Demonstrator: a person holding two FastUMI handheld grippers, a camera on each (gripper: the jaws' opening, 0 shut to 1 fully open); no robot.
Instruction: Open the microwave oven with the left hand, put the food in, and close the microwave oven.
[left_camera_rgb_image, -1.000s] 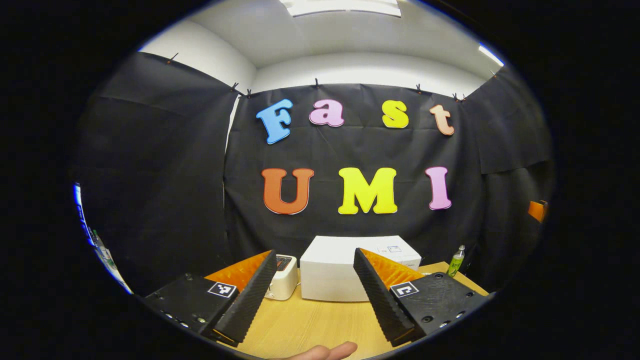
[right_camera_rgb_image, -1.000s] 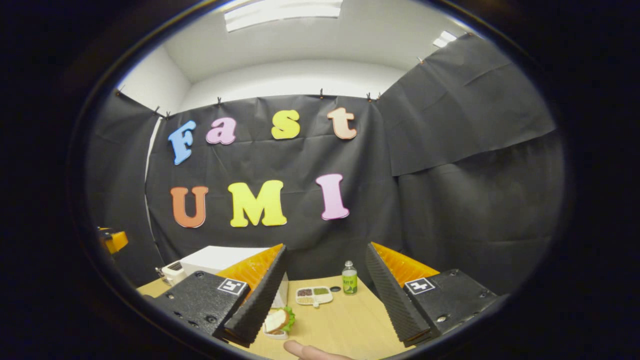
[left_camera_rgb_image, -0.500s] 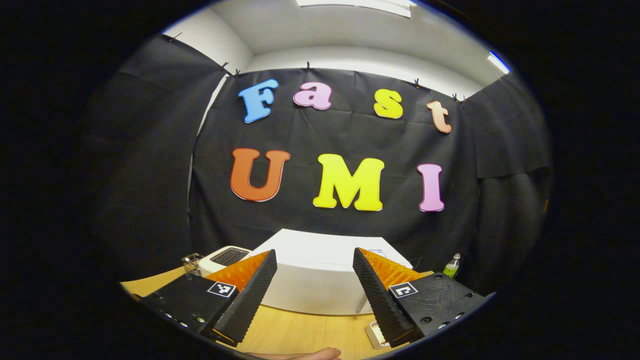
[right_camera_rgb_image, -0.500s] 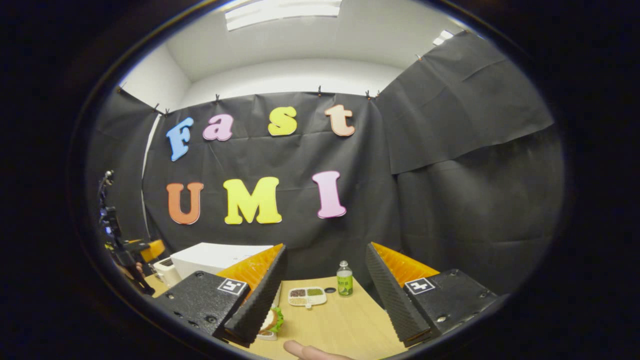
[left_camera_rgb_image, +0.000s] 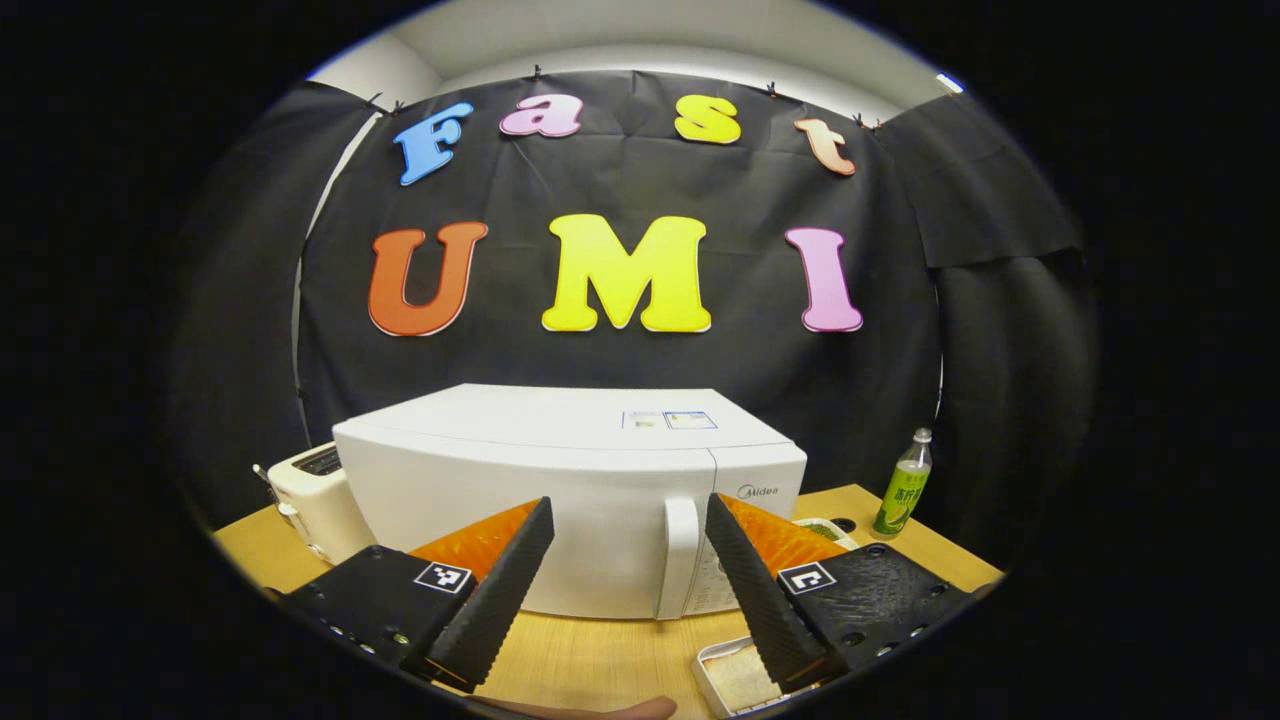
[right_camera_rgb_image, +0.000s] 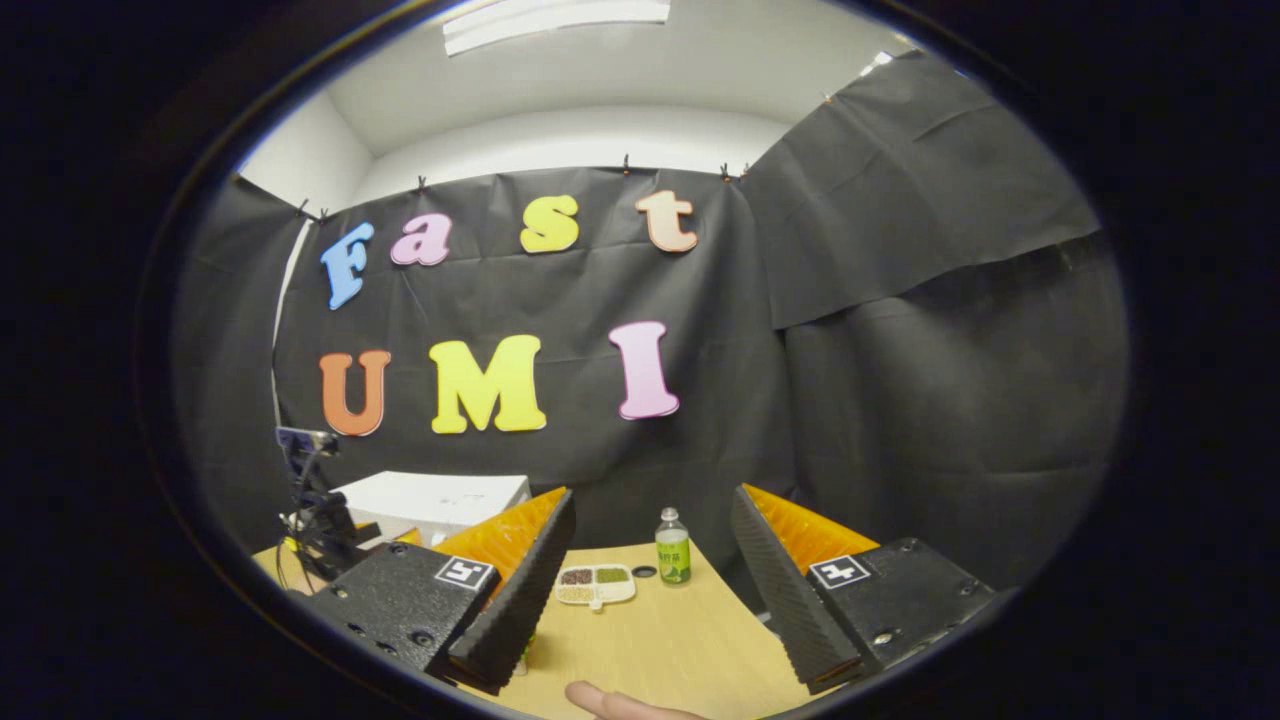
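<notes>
My left gripper hung released before the closed microwave, its handle between the fingers, untouched. My right gripper stood released above the table, a bottle beyond.

- I count one microwave, door shut.
- One toaster beside it.
- One green bottle.
- One divided tray.
- One food dish by my jaws.
- One surface.
</notes>
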